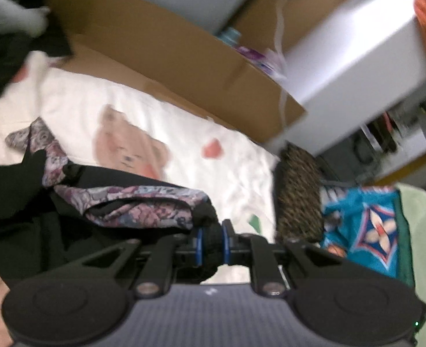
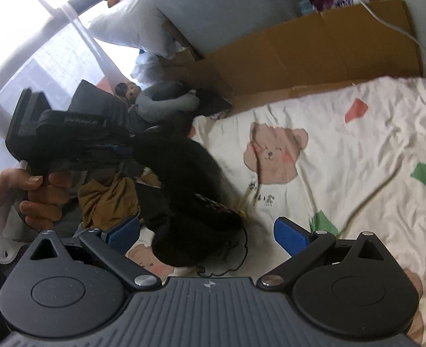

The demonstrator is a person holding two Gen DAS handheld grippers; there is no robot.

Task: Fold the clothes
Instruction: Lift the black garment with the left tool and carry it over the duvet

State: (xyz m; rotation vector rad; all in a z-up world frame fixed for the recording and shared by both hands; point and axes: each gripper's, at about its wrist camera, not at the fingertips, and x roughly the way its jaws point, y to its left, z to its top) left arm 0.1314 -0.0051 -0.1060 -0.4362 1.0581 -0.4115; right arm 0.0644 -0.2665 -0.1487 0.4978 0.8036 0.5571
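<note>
the right gripper [image 2: 210, 232] is hovering with its jaws spread wide over the bear-print sheet [image 2: 343, 159], while a hand [image 2: 30, 199] is holding the left gripper [image 2: 123, 151] clamped on a black garment [image 2: 189, 190] drooping onto the sheet beside a cardboard box [image 2: 314, 55].

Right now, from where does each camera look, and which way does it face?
Left wrist: on the left gripper, looking down its jaws, shut on a black garment, toward the bear-print sheet and cardboard box; no hand shows.
Right wrist: on the right gripper, jaws open and empty, facing the sheet; a hand holding the left gripper shows.
Shared: sheet, garment, box.
</note>
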